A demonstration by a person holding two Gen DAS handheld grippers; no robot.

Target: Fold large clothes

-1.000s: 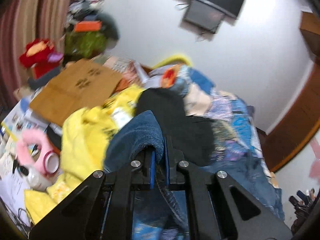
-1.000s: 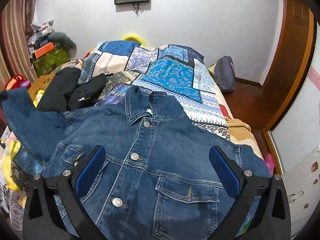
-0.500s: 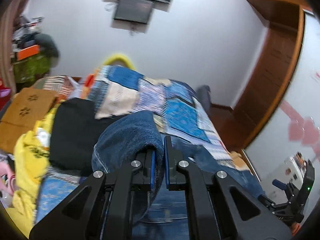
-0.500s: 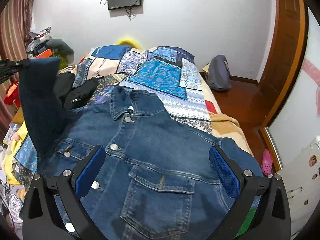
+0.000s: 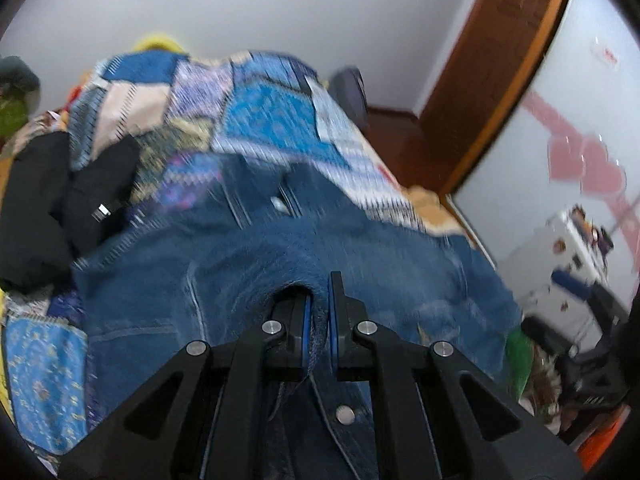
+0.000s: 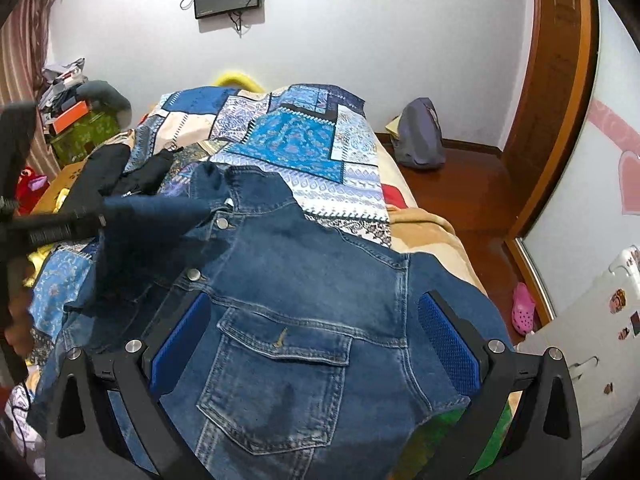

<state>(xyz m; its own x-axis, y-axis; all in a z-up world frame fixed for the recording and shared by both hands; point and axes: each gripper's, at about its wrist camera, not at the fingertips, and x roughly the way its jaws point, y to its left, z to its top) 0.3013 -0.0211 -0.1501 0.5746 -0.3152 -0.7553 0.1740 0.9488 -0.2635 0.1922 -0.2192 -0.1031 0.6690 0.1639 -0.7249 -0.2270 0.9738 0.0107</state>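
Observation:
A blue denim jacket lies front up on the patchwork bedspread, collar toward the far wall. My left gripper is shut on the jacket's sleeve and holds it raised over the jacket's chest; the view is blurred. In the right wrist view the same sleeve hangs from the left gripper at the left. My right gripper is wide open and empty above the chest pocket.
Black clothes lie on the bed's left side. A cluttered pile with a green box stands at the left wall. A grey bag sits on the wooden floor, right of the bed. A white cabinet is at the right.
My left gripper has swung the sleeve from the bed's left side rightward over the jacket's front. My right gripper stayed open over the jacket, shifting slightly.

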